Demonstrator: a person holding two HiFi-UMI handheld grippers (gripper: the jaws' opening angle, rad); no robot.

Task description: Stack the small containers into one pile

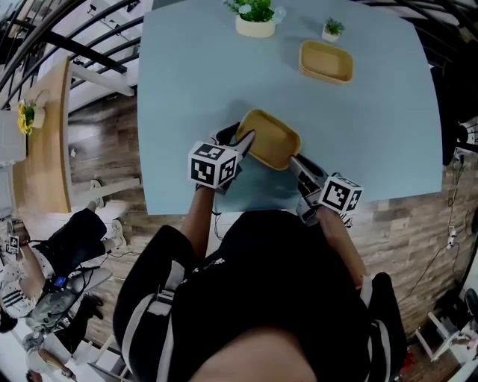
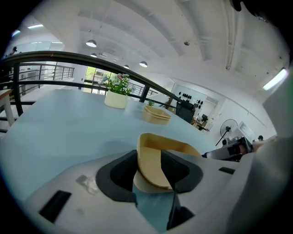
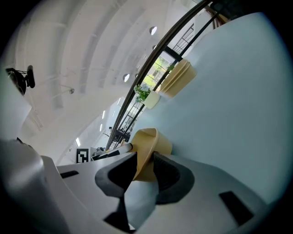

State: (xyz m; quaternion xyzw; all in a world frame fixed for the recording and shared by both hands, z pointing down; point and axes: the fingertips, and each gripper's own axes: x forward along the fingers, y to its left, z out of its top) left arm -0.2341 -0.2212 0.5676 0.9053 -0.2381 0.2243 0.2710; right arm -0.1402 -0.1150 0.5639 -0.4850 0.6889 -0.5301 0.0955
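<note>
My left gripper has its jaws closed down to a narrow gap, pinching the thin wall of the yellow container at its left end. My right gripper grips in the same way, with its jaws clamped over the rim at the opposite end. The container therefore hangs between the two of them, slightly tilted. It is over the table close to the near edge, about midway along it. A shadow lies on the surface under it, but I cannot tell whether its base touches.

The second container stands well apart, toward the far right corner, with its open side up. Only bare blue surface lies between it and the one I hold.

A potted plant in a cream pot sits at the far edge, left of the second container. A small pot with a green sprig stands between the two, just beside the second container's far rim. A dark railing runs beyond the far and left edges.
</note>
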